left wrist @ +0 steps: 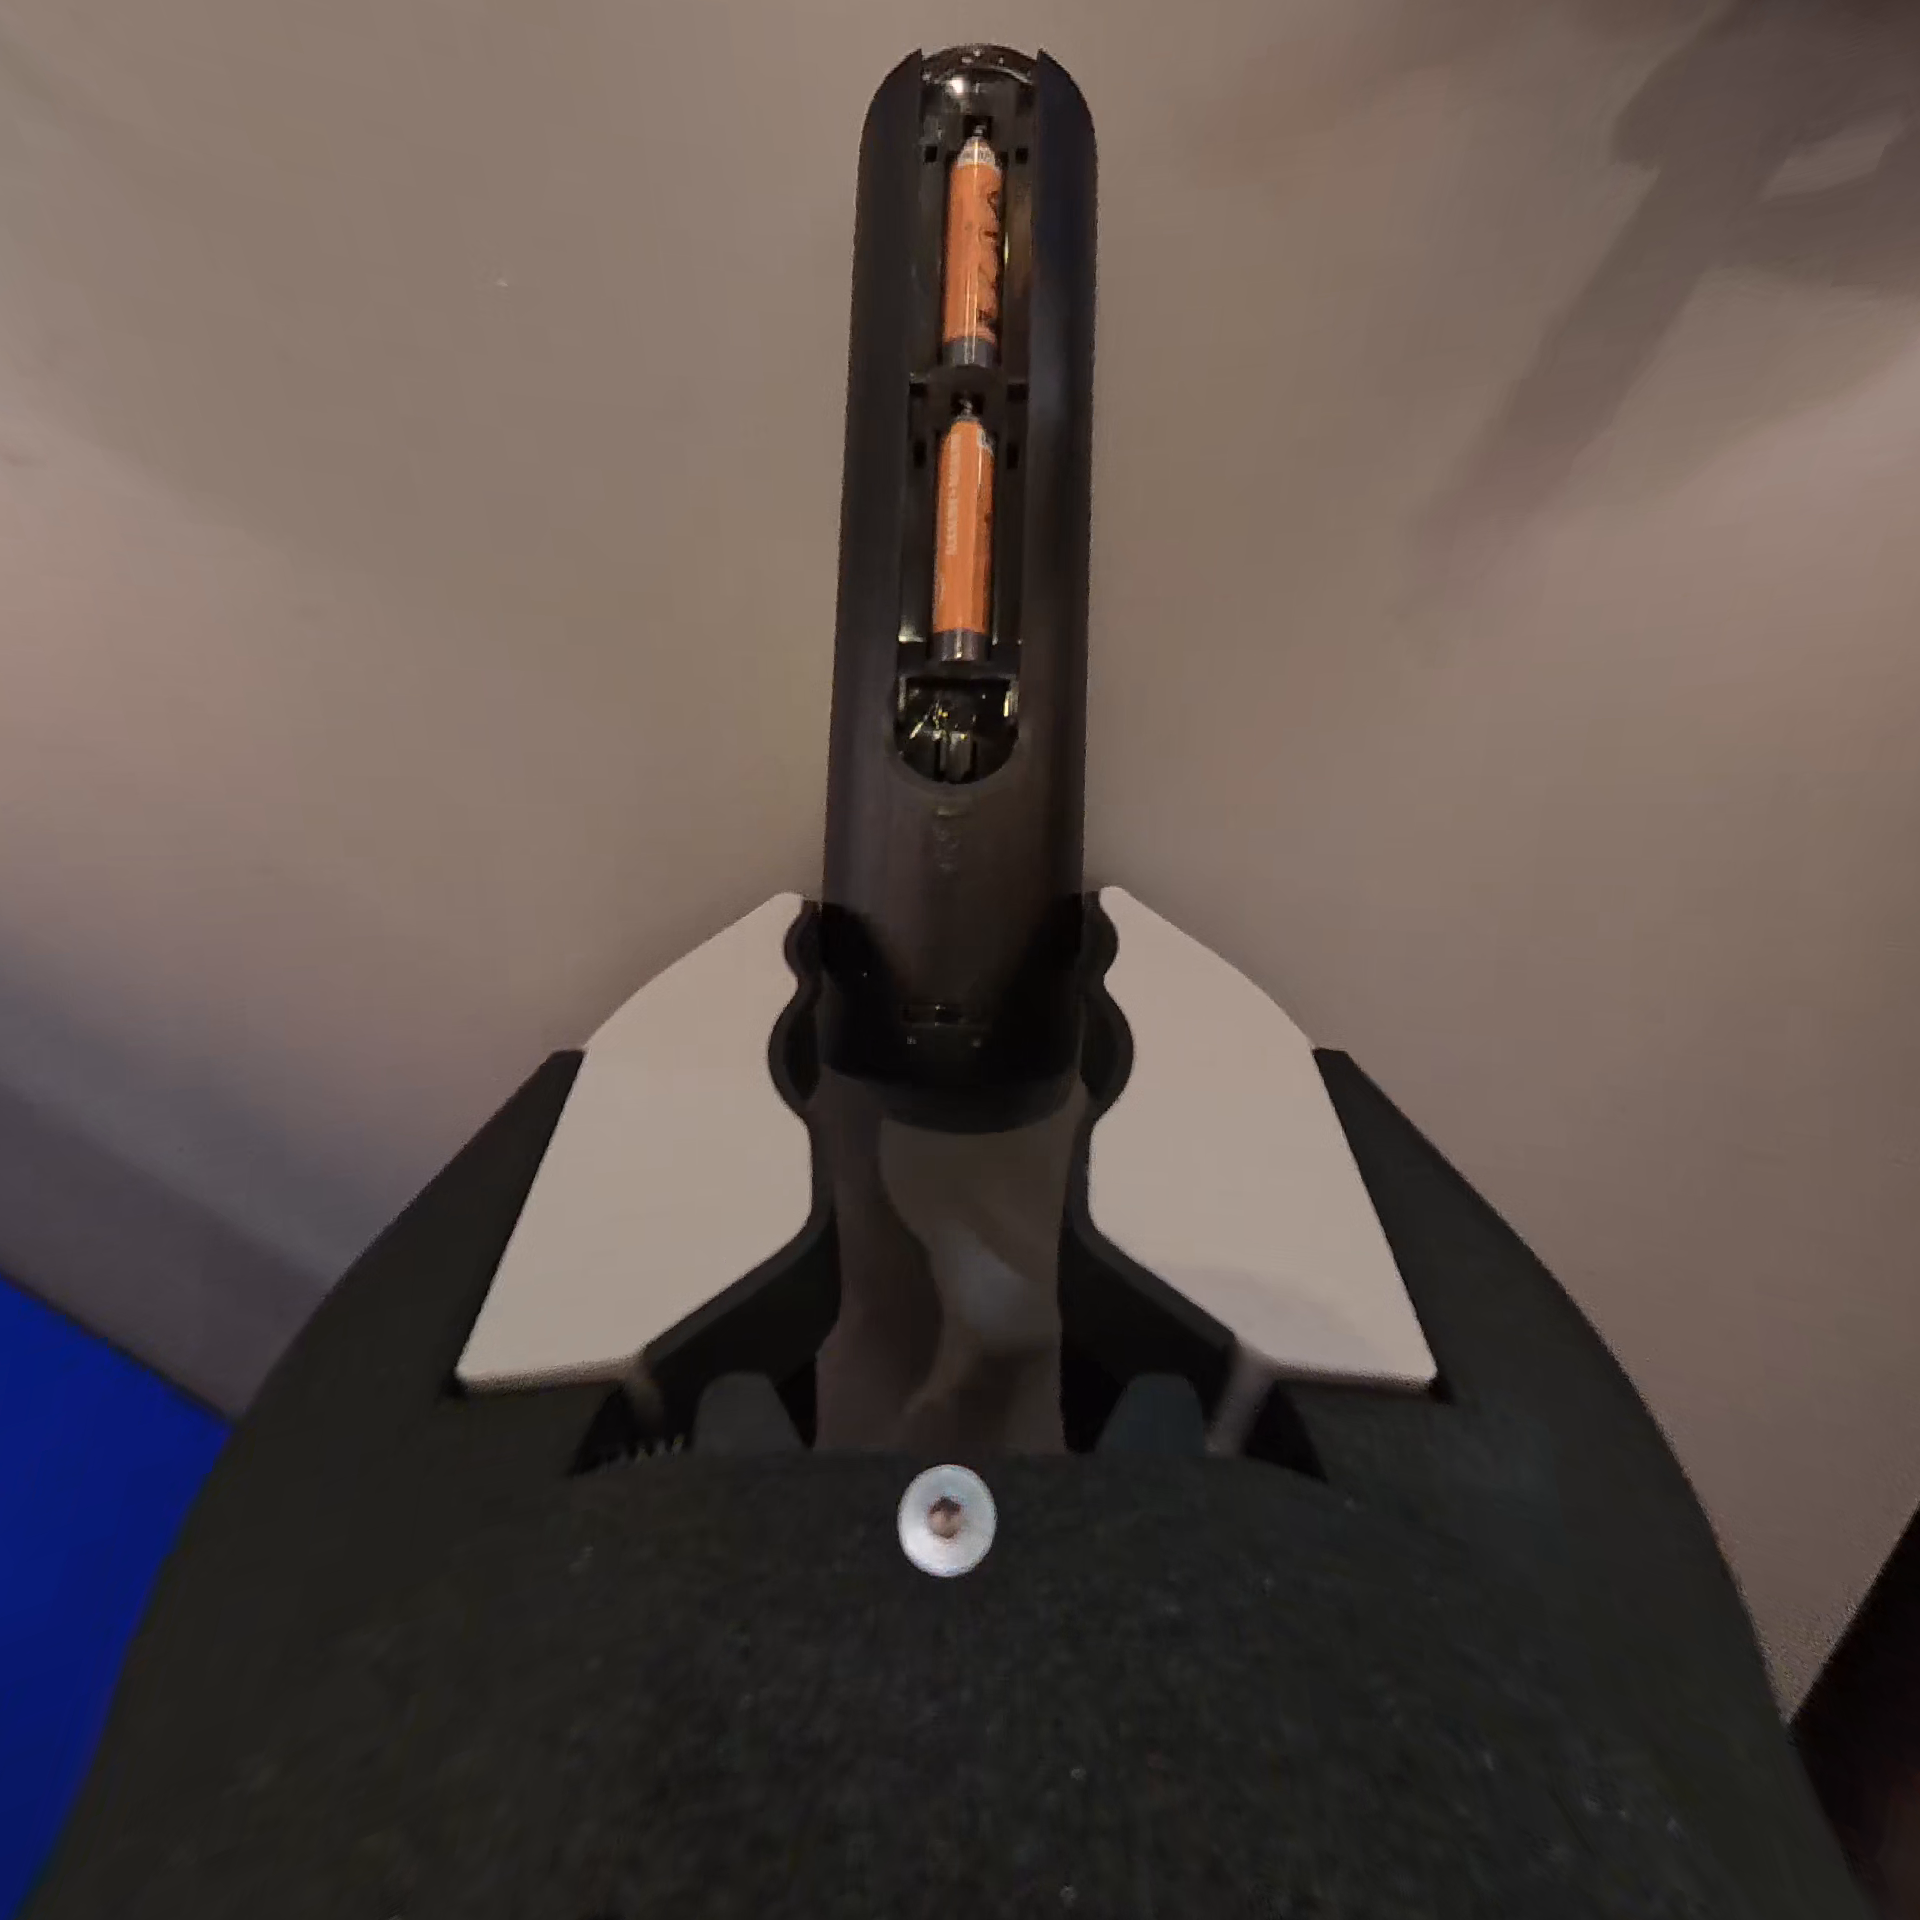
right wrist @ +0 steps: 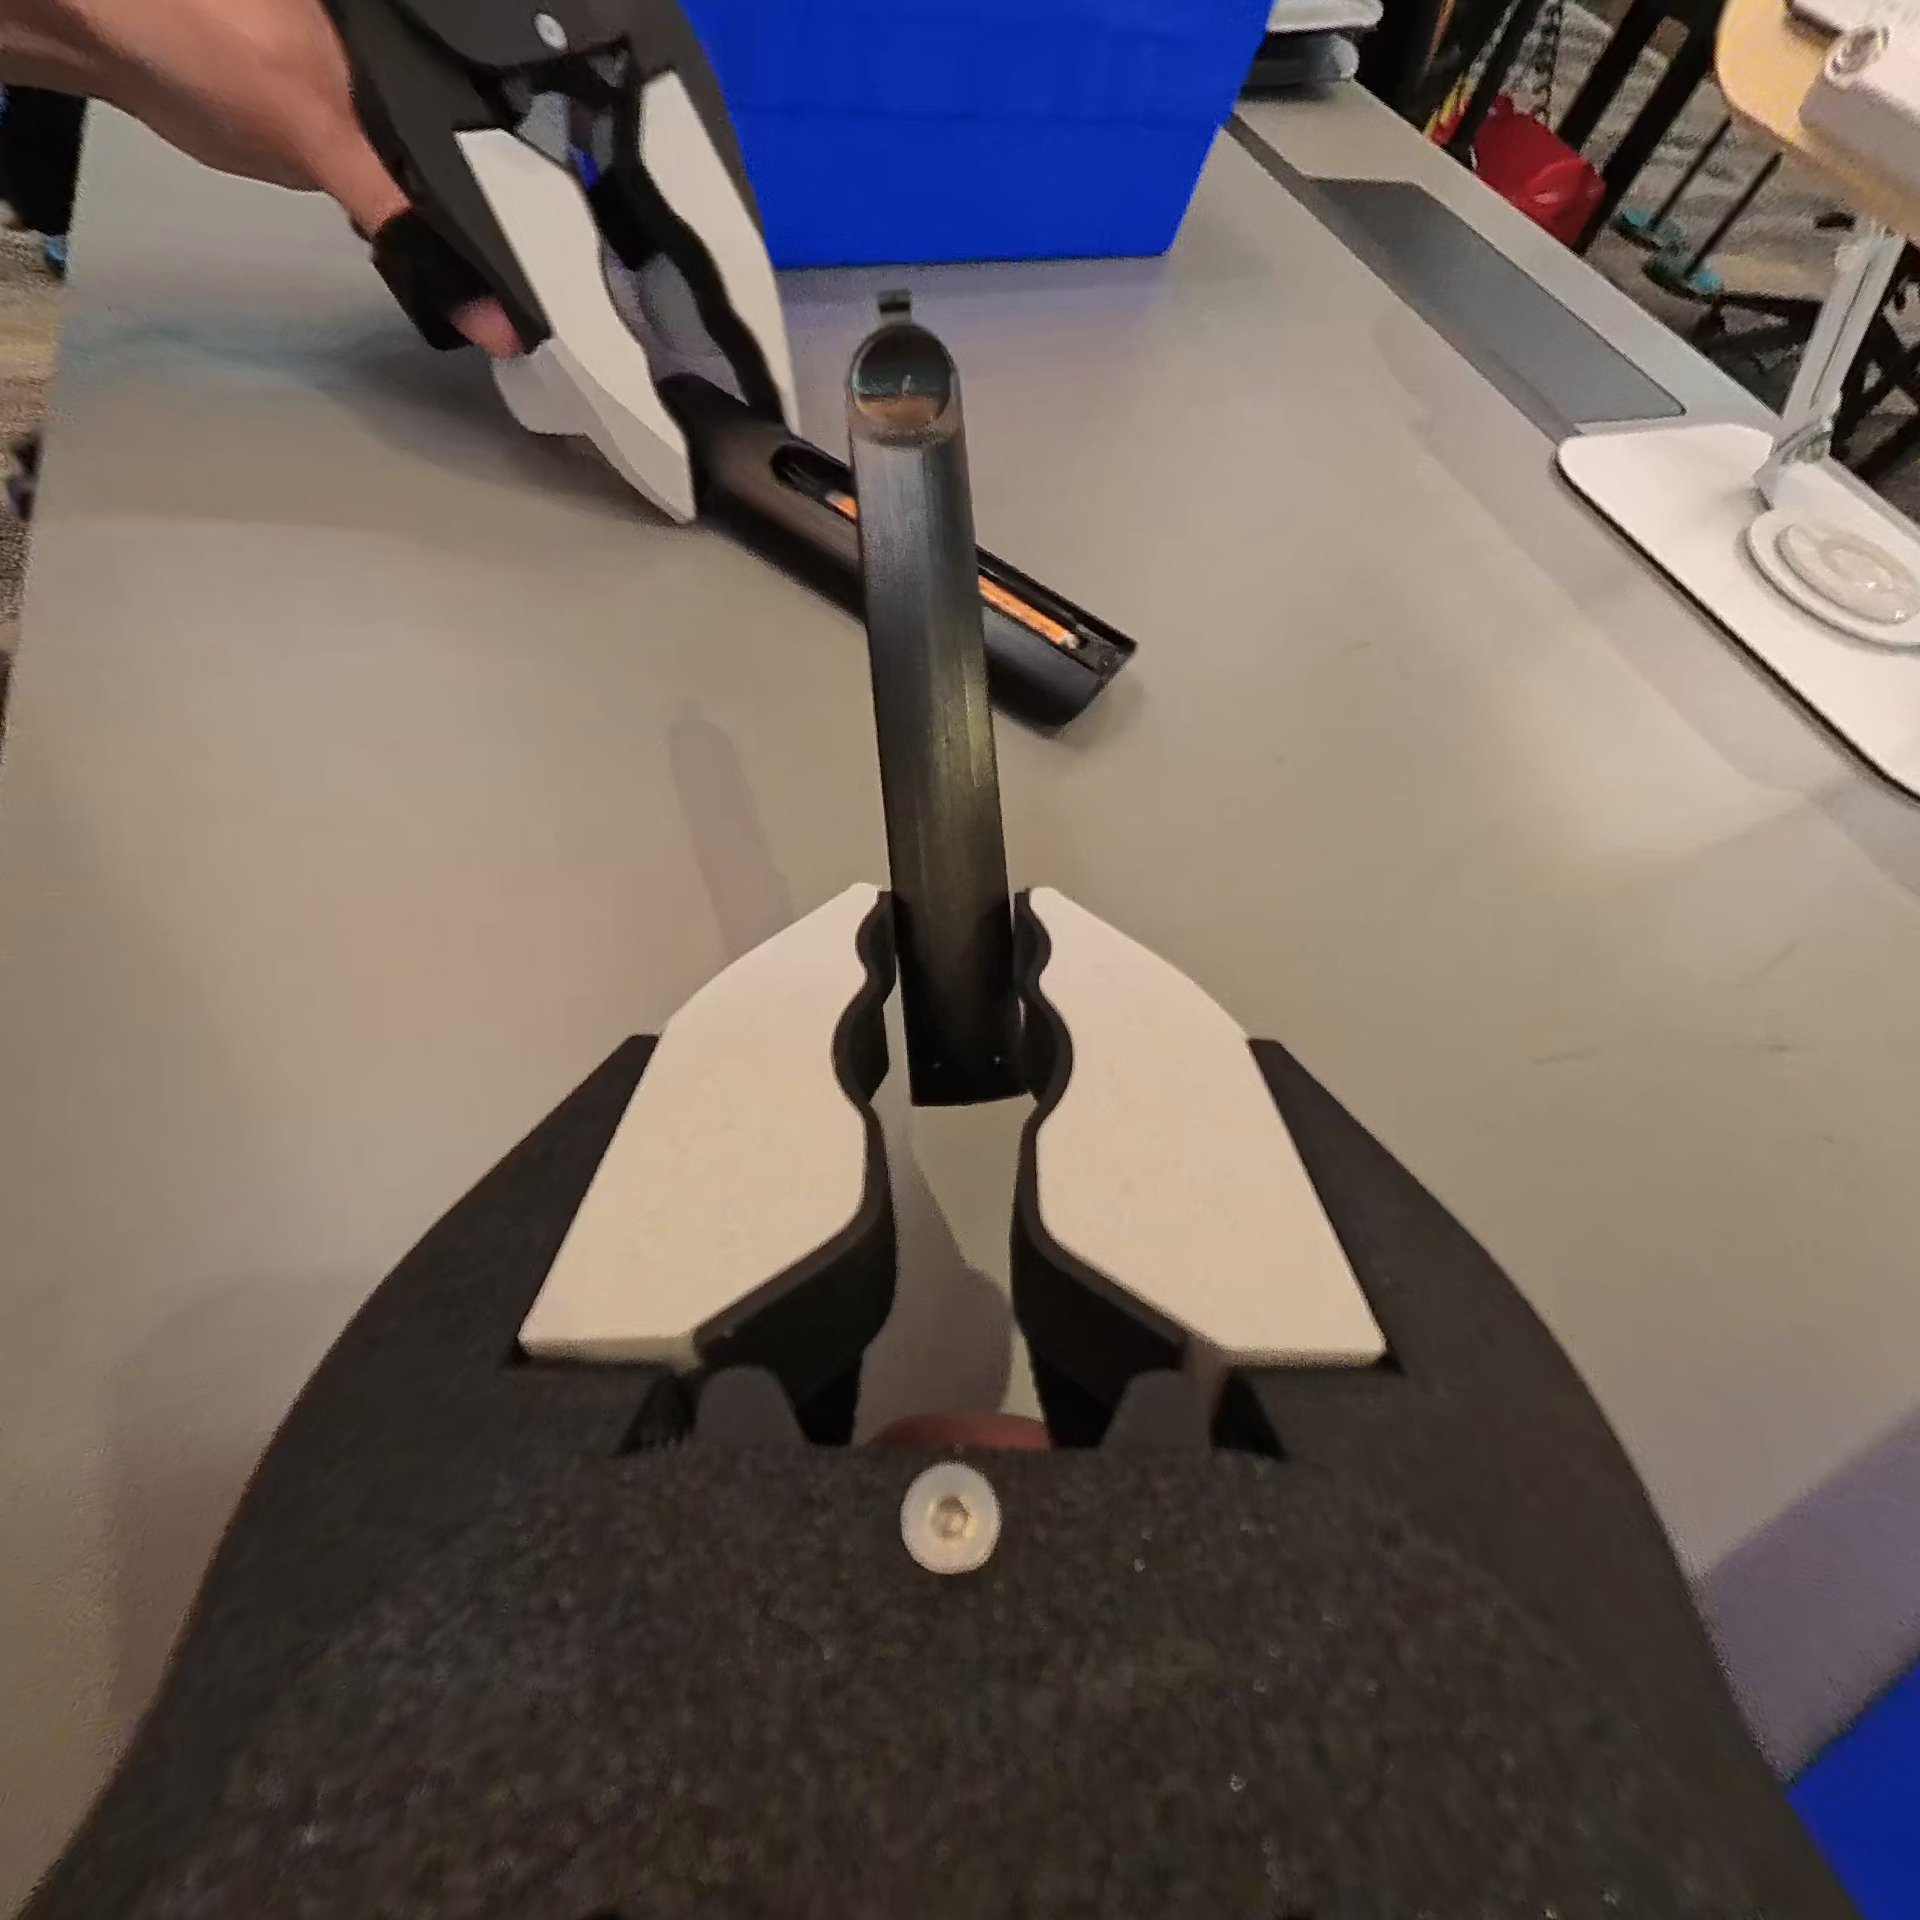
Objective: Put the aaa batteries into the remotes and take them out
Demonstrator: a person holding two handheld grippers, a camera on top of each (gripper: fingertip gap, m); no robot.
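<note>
Two wrist cameras, each sighting forward along its own gripper's fingers.

Left wrist view sits close over the left gripper [left wrist: 951, 997], looking down its length along the open-backed remote [left wrist: 966, 499] onto the grey table [left wrist: 364, 520]; little else shows. Right wrist view sits close behind the right gripper [right wrist: 954, 997], facing across the table toward the blue bin [right wrist: 966, 135], taking in more of the room. Shared: the remote, the table and the left gripper, which shows farther off at upper left.
</note>
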